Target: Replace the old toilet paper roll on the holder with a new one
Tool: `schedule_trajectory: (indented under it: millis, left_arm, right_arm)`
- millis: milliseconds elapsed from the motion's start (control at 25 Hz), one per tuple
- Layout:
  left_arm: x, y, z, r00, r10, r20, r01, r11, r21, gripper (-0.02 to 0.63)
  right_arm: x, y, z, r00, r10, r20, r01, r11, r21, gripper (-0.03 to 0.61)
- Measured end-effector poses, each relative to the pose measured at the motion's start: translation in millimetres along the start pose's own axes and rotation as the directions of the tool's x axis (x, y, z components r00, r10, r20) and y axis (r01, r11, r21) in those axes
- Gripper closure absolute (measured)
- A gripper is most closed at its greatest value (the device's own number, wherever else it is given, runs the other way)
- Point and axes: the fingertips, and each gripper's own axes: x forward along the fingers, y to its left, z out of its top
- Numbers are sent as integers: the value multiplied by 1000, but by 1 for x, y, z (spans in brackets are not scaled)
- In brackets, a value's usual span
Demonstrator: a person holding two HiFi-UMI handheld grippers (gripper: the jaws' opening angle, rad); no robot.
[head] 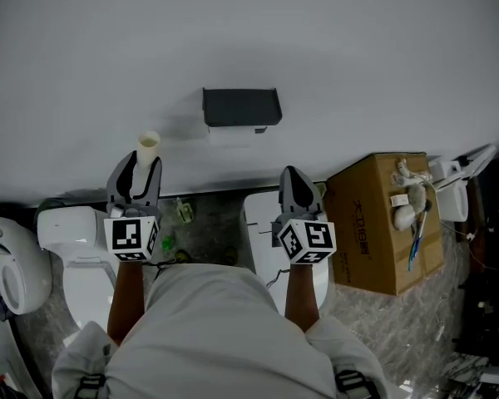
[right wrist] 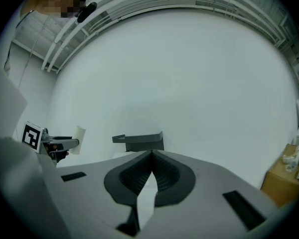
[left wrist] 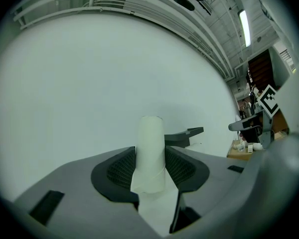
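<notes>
Cardboard tube (left wrist: 152, 136) in left claw (left wrist: 150, 161); dark holder (head: 241, 107) on wall (head: 341, 48).

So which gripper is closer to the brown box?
Right. The right gripper sits just beside the brown box; the left gripper, holding the empty tube, is farther off, beyond the right one.

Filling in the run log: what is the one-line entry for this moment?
left gripper: shut on cardboard tube, upright | right gripper: shut, empty | wall holder: apart from both grippers

On the speckled floor (head: 399, 331) stand a white toilet (head: 76, 238), a second toilet (head: 258, 223) and a cardboard box (head: 373, 223).
</notes>
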Motion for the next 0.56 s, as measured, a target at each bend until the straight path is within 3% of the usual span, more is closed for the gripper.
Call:
schedule_trajectory:
  millis: [560]
  left_arm:
    - [-5,6,4,1000,-2,7,2,1000,25,414]
  right_arm:
    - [3,4,2,1000,15,10,-16,1000,25,577]
